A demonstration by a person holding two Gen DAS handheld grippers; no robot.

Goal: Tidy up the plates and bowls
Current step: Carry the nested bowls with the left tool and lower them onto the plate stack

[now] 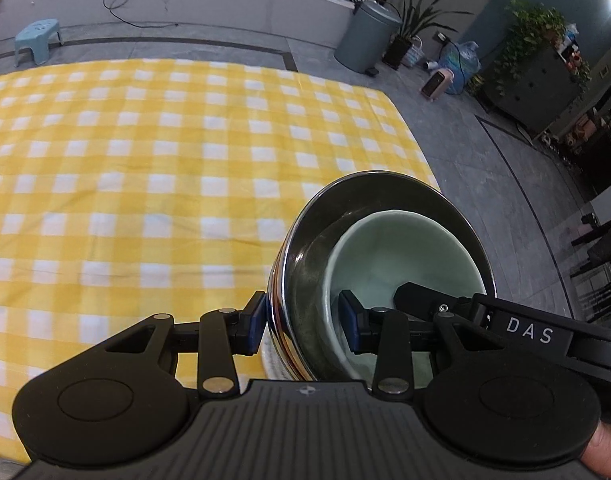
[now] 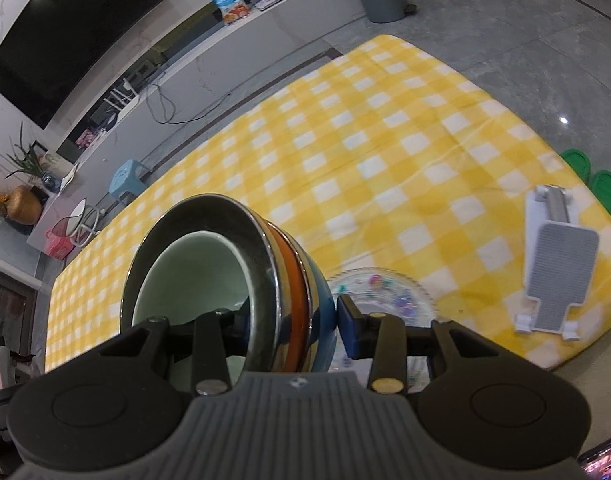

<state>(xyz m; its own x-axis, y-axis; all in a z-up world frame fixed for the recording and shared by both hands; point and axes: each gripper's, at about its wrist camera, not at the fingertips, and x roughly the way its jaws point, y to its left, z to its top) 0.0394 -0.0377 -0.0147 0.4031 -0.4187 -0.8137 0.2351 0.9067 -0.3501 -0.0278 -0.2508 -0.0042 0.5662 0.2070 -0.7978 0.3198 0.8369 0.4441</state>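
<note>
Left wrist view showed the left hand-held gripper [image 1: 303, 326] clamped on the near wall of the bowl stack [image 1: 301, 240], one pad outside the steel bowl [image 1: 385, 196], one inside the green bowl [image 1: 405, 252], above the checked desk [image 1: 145, 160]. The right hand-held gripper [image 2: 291, 326] pinched the opposite wall likewise, the stack tilted; a glass plate [image 2: 389, 288] lay just beyond, a white stand [image 2: 553, 264] farther right.

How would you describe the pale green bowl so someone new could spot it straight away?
Start at the yellow checked cloth. Above it, two claws hold a tilted stack of nested bowls by opposite sides of its rim. The pale green bowl is the innermost one, sitting inside the shiny steel bowl; it is matte and light, unlike the steel, orange and blue ones around it.
</note>
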